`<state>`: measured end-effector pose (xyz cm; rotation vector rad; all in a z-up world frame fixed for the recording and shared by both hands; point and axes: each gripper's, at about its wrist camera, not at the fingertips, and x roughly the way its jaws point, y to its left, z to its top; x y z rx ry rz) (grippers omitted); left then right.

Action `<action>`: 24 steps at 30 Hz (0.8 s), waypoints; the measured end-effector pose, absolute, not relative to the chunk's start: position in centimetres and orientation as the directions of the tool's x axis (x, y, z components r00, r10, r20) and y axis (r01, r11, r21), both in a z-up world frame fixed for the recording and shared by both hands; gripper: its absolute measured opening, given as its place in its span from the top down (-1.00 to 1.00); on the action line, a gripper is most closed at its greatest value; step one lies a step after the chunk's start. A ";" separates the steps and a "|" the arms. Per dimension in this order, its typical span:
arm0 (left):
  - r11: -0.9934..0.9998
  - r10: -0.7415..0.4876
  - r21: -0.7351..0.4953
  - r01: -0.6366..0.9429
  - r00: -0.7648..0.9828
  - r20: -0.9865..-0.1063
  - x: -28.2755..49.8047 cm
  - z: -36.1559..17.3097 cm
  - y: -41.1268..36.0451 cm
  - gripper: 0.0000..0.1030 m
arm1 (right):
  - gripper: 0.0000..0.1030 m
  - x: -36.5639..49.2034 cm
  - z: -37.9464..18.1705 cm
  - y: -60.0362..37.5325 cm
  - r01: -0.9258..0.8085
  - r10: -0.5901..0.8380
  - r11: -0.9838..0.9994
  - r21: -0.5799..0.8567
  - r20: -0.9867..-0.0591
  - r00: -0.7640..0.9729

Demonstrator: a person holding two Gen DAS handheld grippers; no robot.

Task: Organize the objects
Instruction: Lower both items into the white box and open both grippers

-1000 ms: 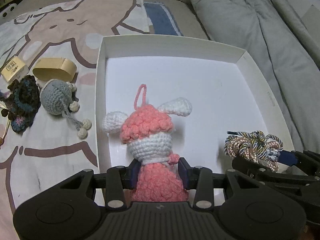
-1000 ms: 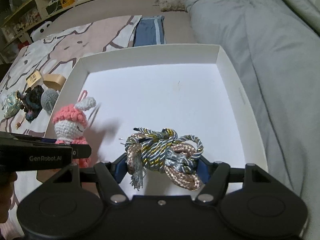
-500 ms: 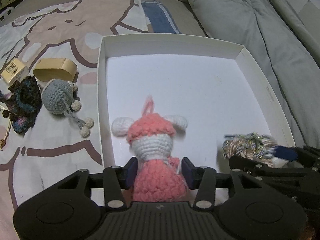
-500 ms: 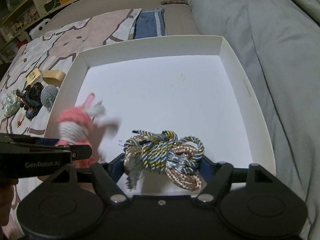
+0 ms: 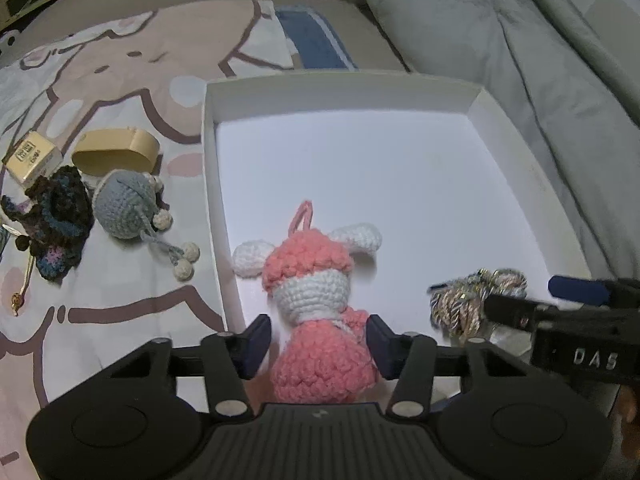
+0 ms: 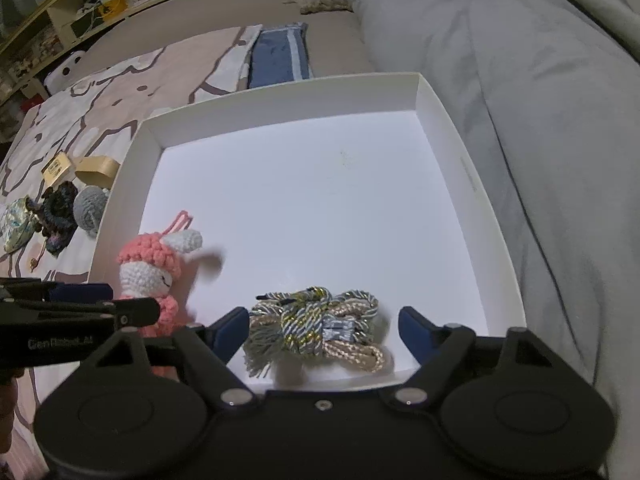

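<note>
A pink and white crochet bunny (image 5: 316, 304) lies in the near left of the white box (image 5: 360, 84). My left gripper (image 5: 318, 340) is open, its pads apart on either side of the bunny's body. A knotted bundle of cord (image 6: 316, 328) lies on the box floor at the near edge. My right gripper (image 6: 324, 332) is open around it, with gaps on both sides. The bunny (image 6: 152, 268) and the box (image 6: 288, 96) also show in the right wrist view, the cord (image 5: 472, 300) in the left wrist view.
On the patterned blanket left of the box lie a grey crochet ball (image 5: 124, 208), a dark crochet piece (image 5: 52, 216), an oval beige box (image 5: 116, 152) and a small labelled box (image 5: 32, 156). A grey duvet (image 5: 520, 40) lies to the right. A blue cloth (image 6: 280, 56) lies behind the box.
Both grippers have opened. The bunny and the cord bundle were lowered and now rest on the box floor, released from the pads.
</note>
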<state>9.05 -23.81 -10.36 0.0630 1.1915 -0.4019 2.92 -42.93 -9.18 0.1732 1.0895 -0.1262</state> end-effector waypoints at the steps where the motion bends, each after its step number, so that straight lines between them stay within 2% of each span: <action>1: 0.927 -0.265 -0.156 0.340 0.302 -0.916 9.1 -10.7 -24.0 0.03 | -0.52 3.0 -9.4 -43.1 0.194 -0.015 0.978 0.082 -0.891 0.454; 6: 0.938 -0.223 -0.112 0.328 0.323 -0.920 9.7 -12.1 -24.4 0.18 | -0.45 3.3 -10.7 -43.8 0.224 0.013 0.967 0.122 -0.902 0.432; 13: 0.956 -0.206 -0.109 0.273 0.359 -0.910 10.4 -11.9 -24.3 0.19 | -0.25 3.8 -11.5 -43.2 0.203 0.113 0.954 0.222 -0.890 0.441; 18: 0.954 -0.206 -0.107 0.278 0.353 -0.913 10.0 -11.5 -24.1 0.16 | -0.20 4.1 -11.2 -41.7 0.148 0.128 0.966 0.213 -0.887 0.444; 24: 0.952 -0.219 -0.119 0.282 0.358 -0.908 9.6 -10.3 -23.7 0.15 | -0.20 3.4 -9.7 -42.5 0.185 0.094 0.961 0.203 -0.876 0.473</action>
